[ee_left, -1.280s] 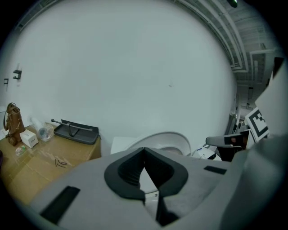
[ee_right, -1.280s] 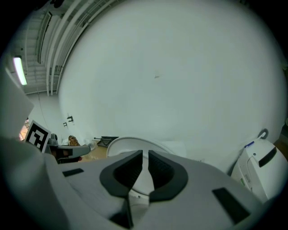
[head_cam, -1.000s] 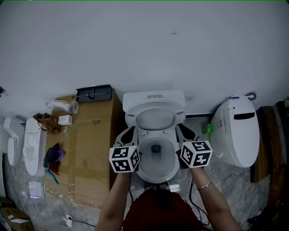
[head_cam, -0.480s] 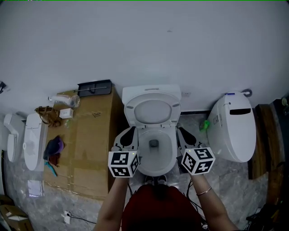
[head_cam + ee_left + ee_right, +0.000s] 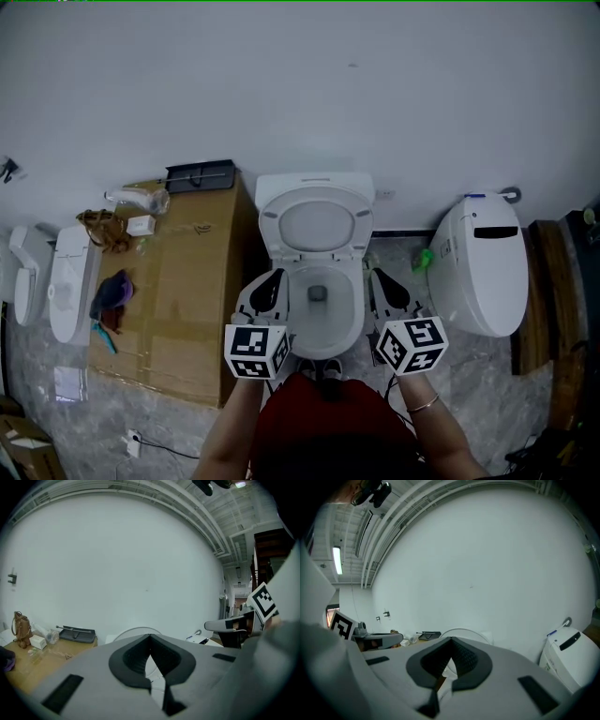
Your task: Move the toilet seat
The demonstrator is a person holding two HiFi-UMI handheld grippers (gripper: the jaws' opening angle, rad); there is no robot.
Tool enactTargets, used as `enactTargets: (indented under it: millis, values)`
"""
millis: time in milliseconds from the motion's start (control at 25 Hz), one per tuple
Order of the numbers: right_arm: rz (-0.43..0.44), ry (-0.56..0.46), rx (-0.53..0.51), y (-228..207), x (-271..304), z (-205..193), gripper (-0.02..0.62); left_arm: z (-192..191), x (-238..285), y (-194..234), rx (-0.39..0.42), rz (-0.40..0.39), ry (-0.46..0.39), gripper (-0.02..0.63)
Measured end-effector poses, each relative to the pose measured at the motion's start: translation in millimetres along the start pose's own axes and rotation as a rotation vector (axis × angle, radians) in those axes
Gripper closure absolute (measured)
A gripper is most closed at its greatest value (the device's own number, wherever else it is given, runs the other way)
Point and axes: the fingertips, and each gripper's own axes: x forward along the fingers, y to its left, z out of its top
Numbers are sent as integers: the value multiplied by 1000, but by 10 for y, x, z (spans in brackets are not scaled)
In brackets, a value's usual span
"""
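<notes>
Toilet seat (image 5: pixel 316 225) stands raised against the tank (image 5: pixel 314 180), ahead of and between your tools. You've drawn the left hand-held gripper (image 5: pixel 273 276) and right hand-held gripper (image 5: pixel 376 275) back from the bowl (image 5: pixel 323 339). Both are closed and empty, the right's jaws having just closed on nothing. The move looks done.

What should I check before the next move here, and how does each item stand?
1. The left gripper shut, nothing between its jaws: ok.
2. The right gripper shut, nothing between its jaws: ok.
3. The toilet seat raised, leaning back toward the tank: ok.
4. The bowl rim uncovered: ok.
5. Both grippers apart from the toilet seat: ok.
6. The toilet seat stable in that position: cannot tell.
</notes>
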Motion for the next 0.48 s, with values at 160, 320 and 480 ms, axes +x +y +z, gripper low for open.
enactTargets:
  millis: [160, 320, 480]
  values:
    - [21, -13, -43, 80, -119, 26, 580, -6, -112, -27, -7, 13, -10, 580]
    - [36, -22, -68, 150, -223, 11, 580, -36, -209, -26, -9, 26, -7, 580]
    - [45, -21, -93, 176, -268, -20, 580, -69, -262, -49, -9, 32, -2, 580]
